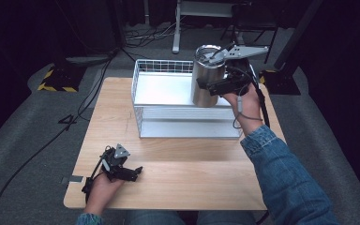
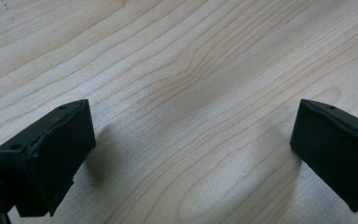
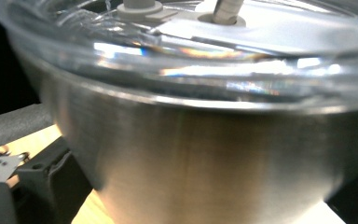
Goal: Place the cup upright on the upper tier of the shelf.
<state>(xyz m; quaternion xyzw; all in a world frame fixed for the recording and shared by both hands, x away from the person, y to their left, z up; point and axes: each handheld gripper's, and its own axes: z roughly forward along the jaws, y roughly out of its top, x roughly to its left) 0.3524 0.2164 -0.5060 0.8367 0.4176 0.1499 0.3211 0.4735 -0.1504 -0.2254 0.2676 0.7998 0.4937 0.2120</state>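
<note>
White wire rack [image 1: 140, 101] on wooden table [image 1: 178, 178], w/ steel tumbler [image 1: 205, 84] in it.

In the right gripper view, the steel tumbler [image 3: 205, 154] is blurred and cut off by every frame edge, its base hidden.

Silver tumbler [image 1: 208, 79] (white wire rack [image 1: 183, 101])
</note>
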